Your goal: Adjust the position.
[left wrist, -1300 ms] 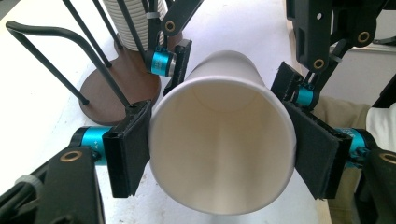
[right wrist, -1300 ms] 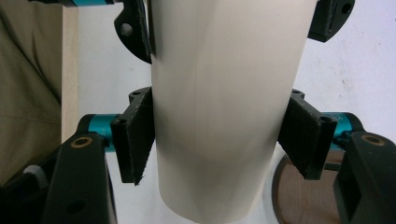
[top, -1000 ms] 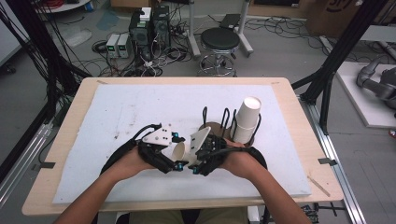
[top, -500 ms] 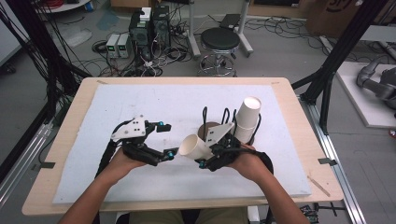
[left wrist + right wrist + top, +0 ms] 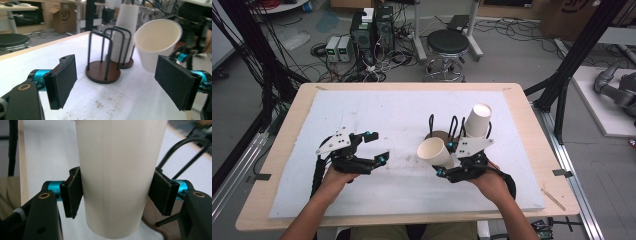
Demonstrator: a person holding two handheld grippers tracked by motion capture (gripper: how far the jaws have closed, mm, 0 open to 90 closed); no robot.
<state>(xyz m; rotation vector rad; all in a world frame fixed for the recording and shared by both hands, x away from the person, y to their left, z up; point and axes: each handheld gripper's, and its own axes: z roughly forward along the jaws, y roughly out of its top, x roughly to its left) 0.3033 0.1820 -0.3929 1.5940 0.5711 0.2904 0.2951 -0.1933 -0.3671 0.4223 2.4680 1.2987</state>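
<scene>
white table [image 5: 377, 112]: two wire holders [image 5: 443, 131], one stack [image 5: 477, 121], one held cup [image 5: 433, 151].

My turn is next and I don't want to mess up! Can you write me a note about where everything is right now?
Right gripper: shut on one paper cup, tilted above the table, near the empty wire holder.
Left gripper: open, nothing in it; its jaws have just been opening.
Cup stack: sits in the second holder behind.
Done: one cup is apart from the stack.
Left: probably set this cup into the empty holder.
</scene>
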